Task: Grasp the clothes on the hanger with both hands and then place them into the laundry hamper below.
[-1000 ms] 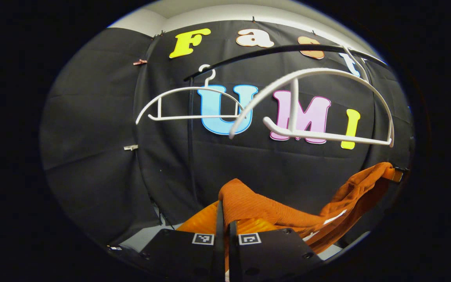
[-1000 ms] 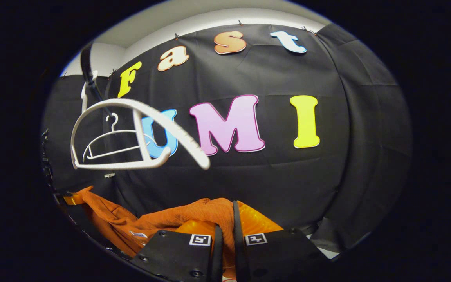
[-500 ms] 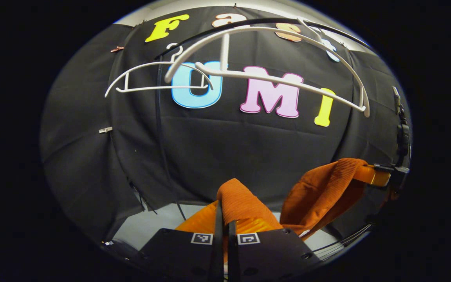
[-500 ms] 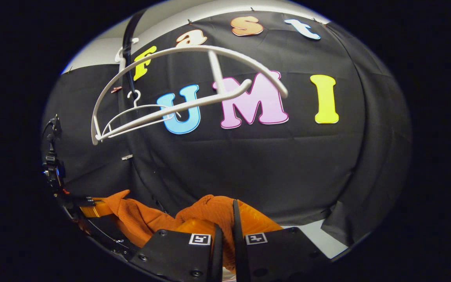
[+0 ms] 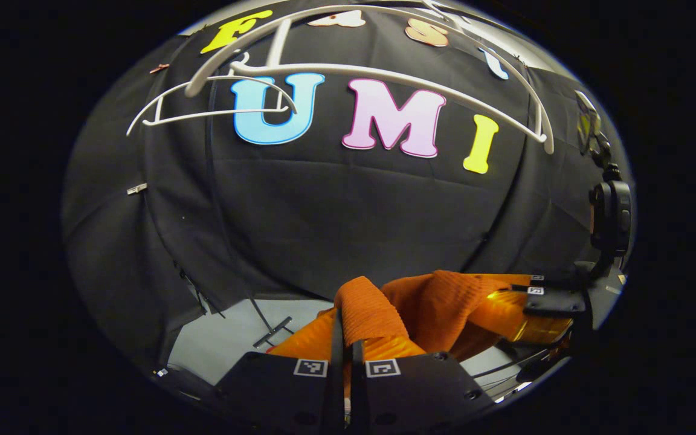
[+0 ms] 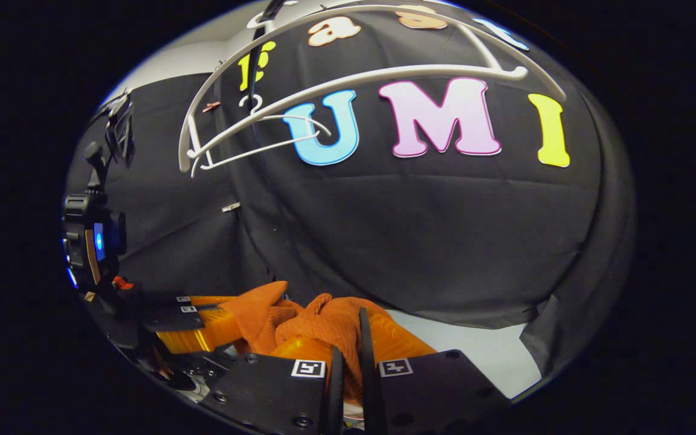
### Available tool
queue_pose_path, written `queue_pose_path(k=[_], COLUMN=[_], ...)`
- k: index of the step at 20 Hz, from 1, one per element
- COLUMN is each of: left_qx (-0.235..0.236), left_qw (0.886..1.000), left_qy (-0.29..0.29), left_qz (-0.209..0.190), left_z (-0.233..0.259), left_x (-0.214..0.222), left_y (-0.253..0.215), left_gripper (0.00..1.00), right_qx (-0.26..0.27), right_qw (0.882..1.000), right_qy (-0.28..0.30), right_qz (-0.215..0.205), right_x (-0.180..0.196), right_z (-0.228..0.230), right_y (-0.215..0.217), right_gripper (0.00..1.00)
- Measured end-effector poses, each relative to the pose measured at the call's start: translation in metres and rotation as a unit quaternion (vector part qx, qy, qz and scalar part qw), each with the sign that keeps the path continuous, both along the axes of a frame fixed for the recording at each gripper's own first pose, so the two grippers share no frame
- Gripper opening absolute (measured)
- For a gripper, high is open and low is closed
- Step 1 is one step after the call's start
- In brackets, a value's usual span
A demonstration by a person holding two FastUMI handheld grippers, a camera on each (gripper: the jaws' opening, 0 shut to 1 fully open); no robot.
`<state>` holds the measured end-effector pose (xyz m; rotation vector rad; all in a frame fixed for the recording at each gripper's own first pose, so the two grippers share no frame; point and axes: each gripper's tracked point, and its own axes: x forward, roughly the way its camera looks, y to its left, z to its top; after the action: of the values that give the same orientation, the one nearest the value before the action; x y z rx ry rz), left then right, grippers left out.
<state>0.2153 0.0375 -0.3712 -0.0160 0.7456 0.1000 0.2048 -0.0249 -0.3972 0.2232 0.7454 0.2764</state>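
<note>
1. Since the earlier frames, both grippers are seen lower and drawn closer together, the white hangers now high overhead.
2. Nearest, the orange garment (image 5: 366, 305) is pinched between the pressed-together fingers of the left gripper (image 5: 346, 362); its other end is pinched likewise by the right gripper (image 6: 348, 362).
3. Farther off, the emptied near hanger (image 5: 384, 75) is left bare above, a second hanger (image 6: 257, 139) behind it.
4. Removal is judged complete; lowering into the hamper is left to be done.
</note>
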Motion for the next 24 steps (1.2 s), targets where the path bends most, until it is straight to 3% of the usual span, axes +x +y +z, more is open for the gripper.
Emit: queue_pose_path(k=[4, 9, 10, 11, 18, 19, 20, 21, 24], left_qx=[0.000, -0.057, -0.064, -0.074, -0.111, -0.117, -0.121, -0.126, -0.106], left_qw=[0.999, 0.990, 0.988, 0.985, 0.969, 0.968, 0.966, 0.965, 0.970], left_qy=[0.041, 0.125, 0.140, 0.155, 0.218, 0.218, 0.224, 0.227, 0.217], left_qz=[-0.001, 0.000, 0.000, 0.001, 0.045, 0.045, 0.041, 0.037, 0.041], left_z=[-0.024, -0.061, -0.067, -0.073, -0.099, -0.101, -0.090, -0.096, -0.094], left_x=[-0.006, -0.022, -0.023, -0.024, -0.045, -0.042, -0.047, -0.045, -0.044], left_y=[0.003, -0.008, -0.009, -0.010, 0.011, 0.010, 0.010, 0.006, 0.015], left_gripper=[0.09, 0.09, 0.09, 0.09, 0.09, 0.09, 0.11, 0.05, 0.99], right_qx=[-0.006, -0.014, -0.014, -0.015, -0.007, -0.001, -0.005, -0.004, -0.037], right_qw=[0.999, 0.992, 0.990, 0.988, 0.976, 0.976, 0.976, 0.977, 0.978], right_qy=[0.047, 0.125, 0.140, 0.153, 0.218, 0.218, 0.217, 0.211, 0.203], right_qz=[0.016, 0.014, 0.016, 0.018, 0.014, 0.013, 0.009, 0.007, 0.001], right_x=[-0.014, -0.033, -0.039, -0.044, -0.066, -0.063, -0.061, -0.058, -0.058], right_z=[-0.024, -0.065, -0.073, -0.079, -0.118, -0.116, -0.116, -0.111, -0.114], right_y=[0.007, 0.007, 0.007, 0.006, 0.012, 0.014, 0.012, 0.010, -0.006], right_gripper=[0.17, 0.18, 0.13, 0.18, 0.18, 0.25, 0.39, 0.50, 0.93])
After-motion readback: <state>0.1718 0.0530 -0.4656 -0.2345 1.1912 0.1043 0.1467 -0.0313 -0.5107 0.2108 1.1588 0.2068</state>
